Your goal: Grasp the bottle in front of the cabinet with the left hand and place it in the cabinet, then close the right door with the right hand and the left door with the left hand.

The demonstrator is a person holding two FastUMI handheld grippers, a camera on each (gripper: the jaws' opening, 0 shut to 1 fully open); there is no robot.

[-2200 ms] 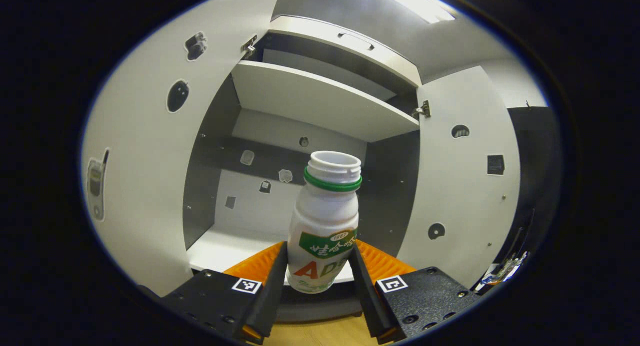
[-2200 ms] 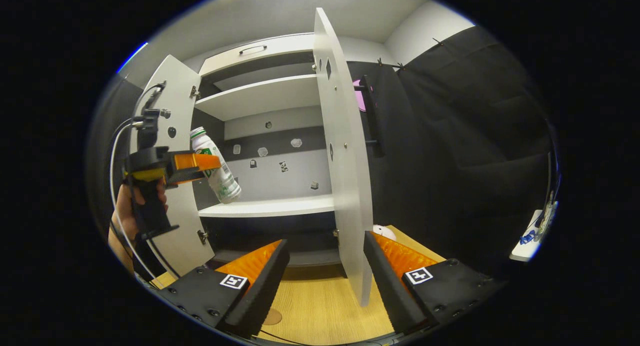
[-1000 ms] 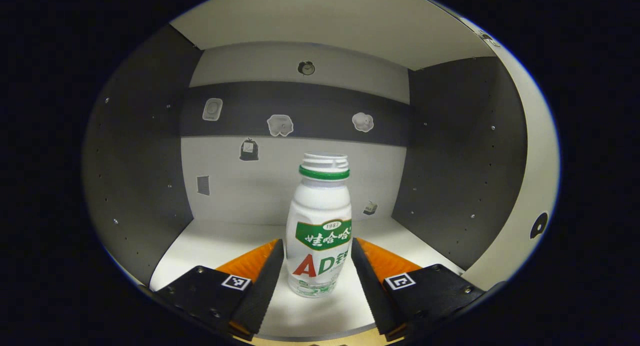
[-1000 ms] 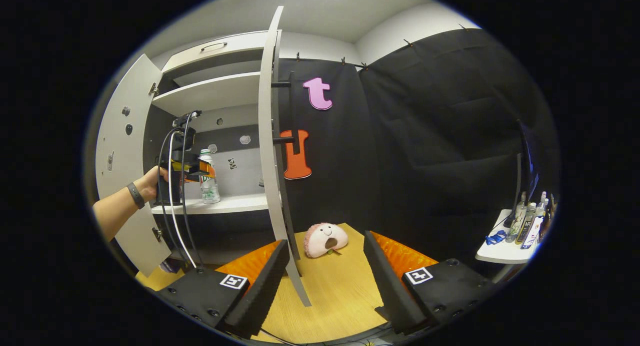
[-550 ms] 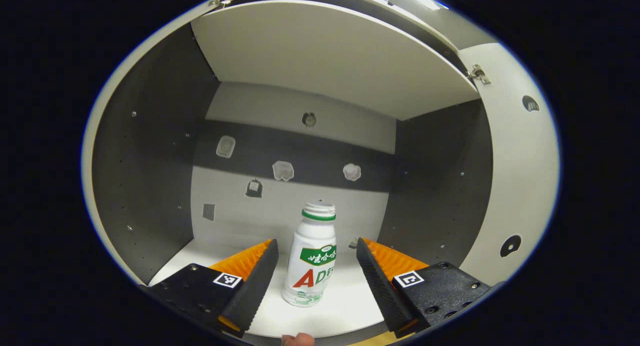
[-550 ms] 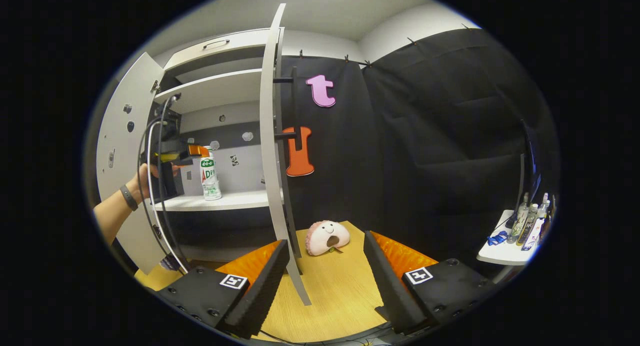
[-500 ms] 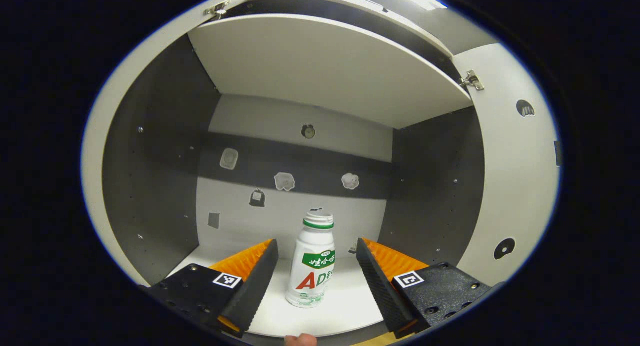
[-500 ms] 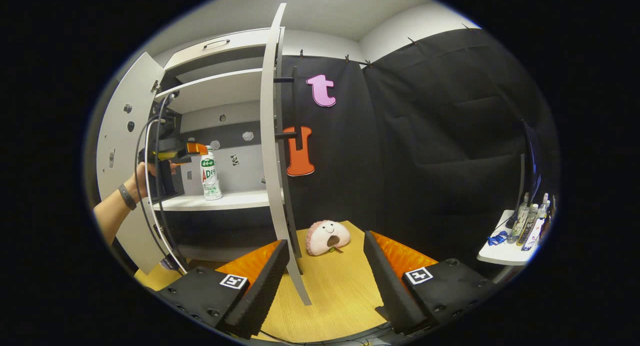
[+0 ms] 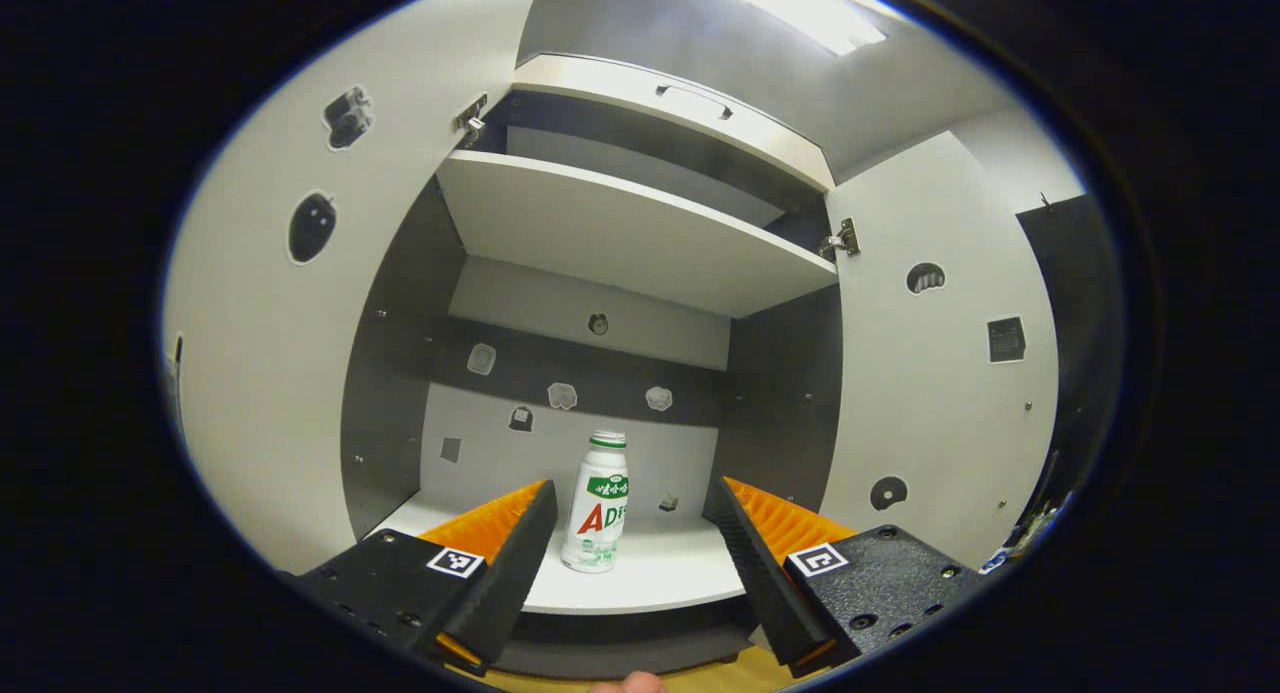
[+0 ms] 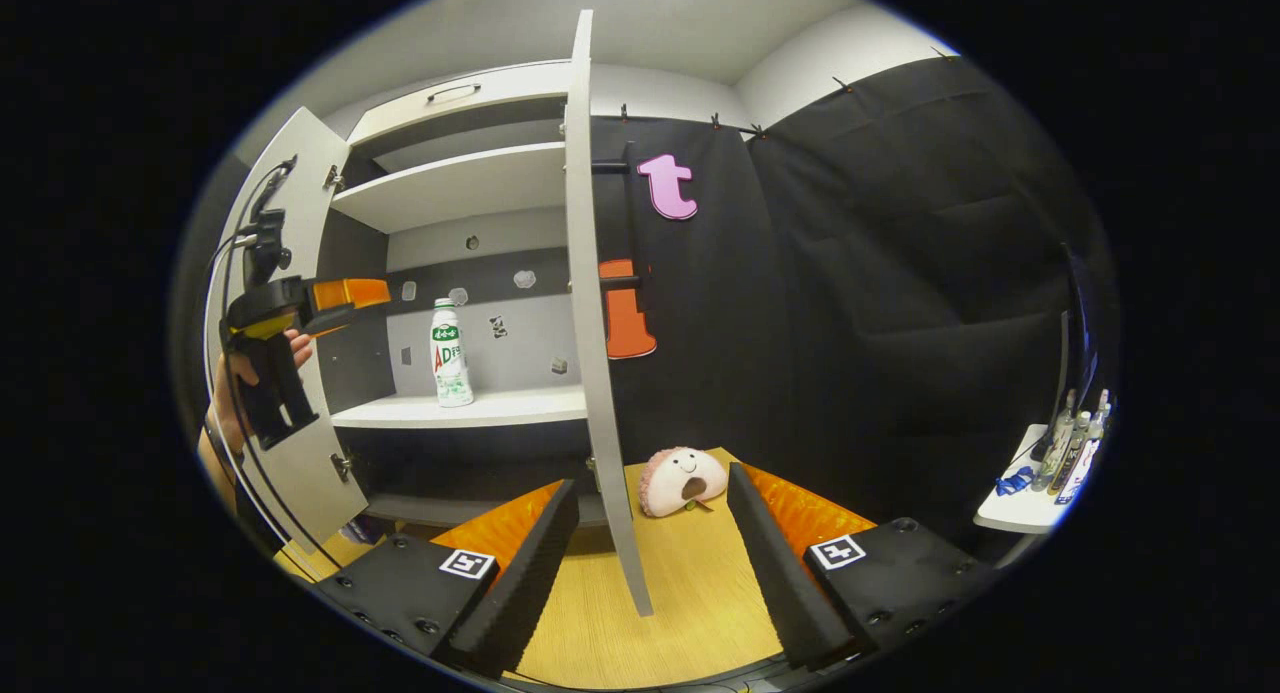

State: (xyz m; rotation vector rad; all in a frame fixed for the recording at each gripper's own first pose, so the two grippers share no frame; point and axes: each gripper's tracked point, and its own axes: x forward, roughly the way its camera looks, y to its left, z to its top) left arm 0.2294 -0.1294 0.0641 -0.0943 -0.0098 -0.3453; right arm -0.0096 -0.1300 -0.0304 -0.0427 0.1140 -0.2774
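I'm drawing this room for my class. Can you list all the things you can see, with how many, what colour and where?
White plastic bottle with green neck ring: one, upright on the lower shelf.
White and grey cabinet: one, shelves inside, small stickers on the back wall.
Left door: one, white, open.
Right door: one, white, open, edge towards the right gripper view.
Pink plush toy with a smiling face: one, on the wooden floor by the right door.
Small white side table: one, far right, holding several bottles.
Left gripper: black and orange, open, clear of the bottle.
Right gripper: black and orange, open, empty.
Hand: one, holding the left gripper.
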